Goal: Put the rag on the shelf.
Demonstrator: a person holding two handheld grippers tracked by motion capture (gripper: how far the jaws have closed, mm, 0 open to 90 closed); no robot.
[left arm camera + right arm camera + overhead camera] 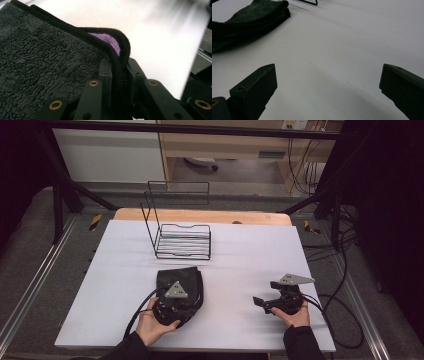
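Observation:
A folded black fleece towel (187, 279) lies on the white table (240, 255), just in front of a black wire rack (181, 237). In the left gripper view the towel (45, 62) shows a purple inner side at its folded corner. My left gripper (119, 70) is shut on the towel's thick black hem, with the hem pinched between both jaws. From above, the left gripper (172, 296) rests over the towel's near edge. My right gripper (261, 303) hovers low over bare table at the right, jaws wide open (328, 92) and holding nothing. The towel (249, 17) lies off to its far left.
The wire rack stands upright at the table's middle back, with a tall wire back and a slatted base. Black frame bars and cables run along both sides of the table. A wooden board edge (200, 215) shows behind the white surface.

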